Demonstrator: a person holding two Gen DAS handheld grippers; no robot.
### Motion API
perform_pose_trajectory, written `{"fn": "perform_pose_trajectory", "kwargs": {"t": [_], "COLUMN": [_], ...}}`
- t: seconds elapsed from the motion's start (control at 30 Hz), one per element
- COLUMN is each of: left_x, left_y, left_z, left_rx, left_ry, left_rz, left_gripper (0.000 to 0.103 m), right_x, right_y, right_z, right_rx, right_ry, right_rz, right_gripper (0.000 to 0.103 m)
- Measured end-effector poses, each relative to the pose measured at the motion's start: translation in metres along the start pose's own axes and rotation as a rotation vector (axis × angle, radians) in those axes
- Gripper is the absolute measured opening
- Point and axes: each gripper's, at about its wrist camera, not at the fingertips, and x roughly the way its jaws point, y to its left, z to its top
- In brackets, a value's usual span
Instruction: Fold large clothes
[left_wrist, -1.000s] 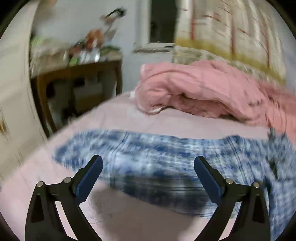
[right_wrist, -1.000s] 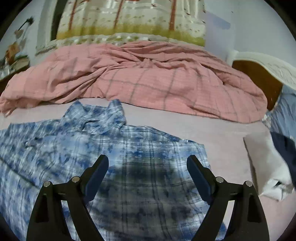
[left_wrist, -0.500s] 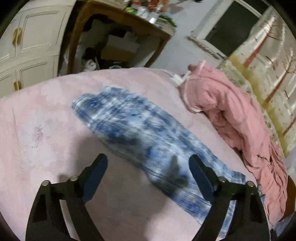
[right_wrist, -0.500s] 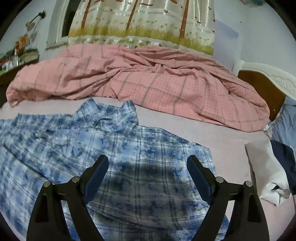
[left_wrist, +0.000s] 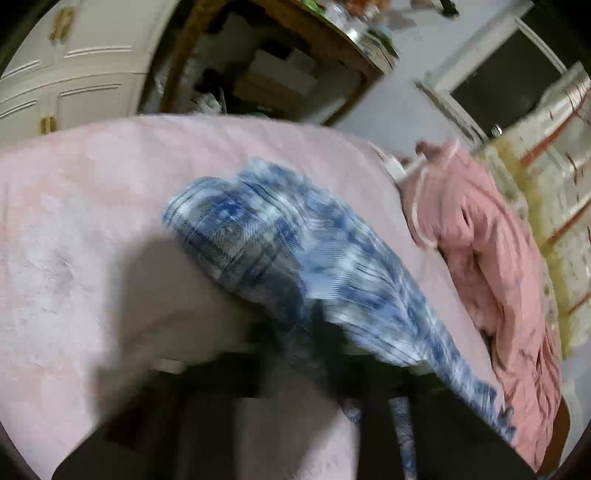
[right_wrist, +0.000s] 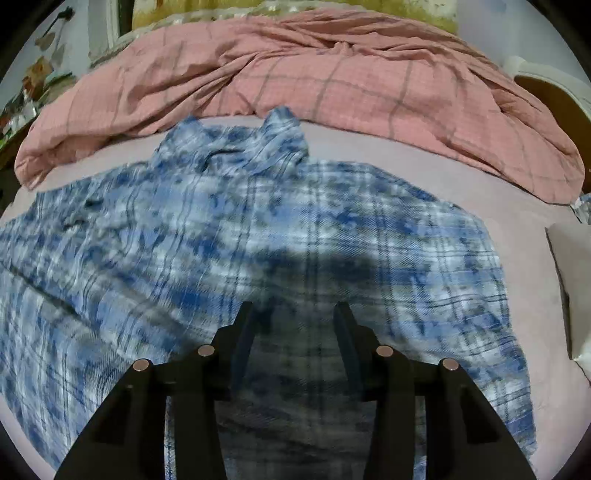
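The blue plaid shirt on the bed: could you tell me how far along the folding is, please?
Done: the blue plaid shirt lies spread on the pink sheet, collar toward the pink quilt.
In hand: the left claw has shut on the sleeve; the right claw, jaws just closing, is over the body, grip unclear.
Left: every fold.

Pink quilt (right_wrist: 332, 85) bunched on bed sheet (left_wrist: 92, 229); wooden desk (left_wrist: 280, 44)

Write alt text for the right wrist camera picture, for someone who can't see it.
A blue plaid shirt lies spread on a pink bed sheet, collar away from the camera. The right tool, its black fingers partly closed, hangs low over the shirt's near part. A rumpled pink checked blanket lies behind.
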Motion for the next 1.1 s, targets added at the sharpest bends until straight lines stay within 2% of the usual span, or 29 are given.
{"fn": "perform_pose_trajectory", "kwargs": {"t": [0.03,0.1,0.17,0.3,0.37,0.43,0.5,0.57,0.7,0.73,0.77,0.8,0.83,0.9,0.97,1.1], "left_x": [-0.004,-0.023,-0.048,-0.093,-0.119,-0.136,-0.143,-0.151,-0.160,-0.159,-0.156,-0.150,-0.149,-0.149,-0.151,-0.151], "left_y": [-0.006,-0.022,-0.039,-0.088,-0.131,-0.171,-0.221,-0.269,-0.340,-0.356,-0.371,-0.383,-0.389,-0.395,-0.399,-0.414], "left_z": [-0.004,-0.013,-0.022,-0.049,-0.071,-0.090,-0.112,-0.140,-0.180,-0.190,-0.200,-0.207,-0.216,-0.234,-0.253,-0.311], "left_rx": [0.034,0.105,0.152,0.297,0.411,0.487,0.570,0.664,0.720,0.729,0.750,0.771,0.786,0.792,0.794,0.844], "left_ry": [-0.006,-0.069,-0.160,-0.237,-0.279,-0.264,-0.204,-0.192,-0.174,-0.182,-0.177,-0.161,-0.150,-0.160,-0.129,-0.110], "left_rz": [-0.004,0.008,-0.003,-0.101,-0.141,-0.213,-0.228,-0.265,-0.352,-0.333,-0.277,-0.240,-0.242,-0.279,-0.365,-0.427], "left_gripper": [0.002,0.002,0.002,0.002,0.002,0.002,0.002,0.002,0.002,0.002,0.002,0.002,0.002,0.002,0.002,0.002], "right_x": [-0.004,-0.011,-0.015,-0.016,-0.019,-0.022,-0.024,-0.028,-0.038,-0.041,-0.045,-0.050,-0.052,-0.057,-0.059,-0.056], "right_y": [-0.002,-0.004,-0.005,-0.007,-0.009,-0.013,-0.016,-0.020,-0.027,-0.028,-0.031,-0.035,-0.038,-0.052,-0.064,-0.077], "right_z": [0.001,0.003,0.005,0.009,0.011,0.012,0.014,0.015,0.018,0.019,0.019,0.020,0.021,0.023,0.025,0.026], "right_rx": [0.005,0.002,0.013,0.022,0.020,0.027,0.032,0.043,0.070,0.074,0.077,0.077,0.080,0.122,0.169,0.195], "right_ry": [-0.018,-0.042,-0.046,-0.045,-0.058,-0.066,-0.069,-0.072,-0.083,-0.089,-0.096,-0.100,-0.101,-0.108,-0.114,-0.114], "right_rz": [-0.013,-0.018,0.005,0.005,-0.017,-0.020,-0.021,-0.017,0.020,0.027,0.038,0.048,0.054,0.062,0.060,0.068], "right_gripper": [0.046,0.046,0.046,0.046,0.046,0.046,0.046,0.046,0.046,0.046,0.046,0.046,0.046,0.046,0.046,0.046]}}
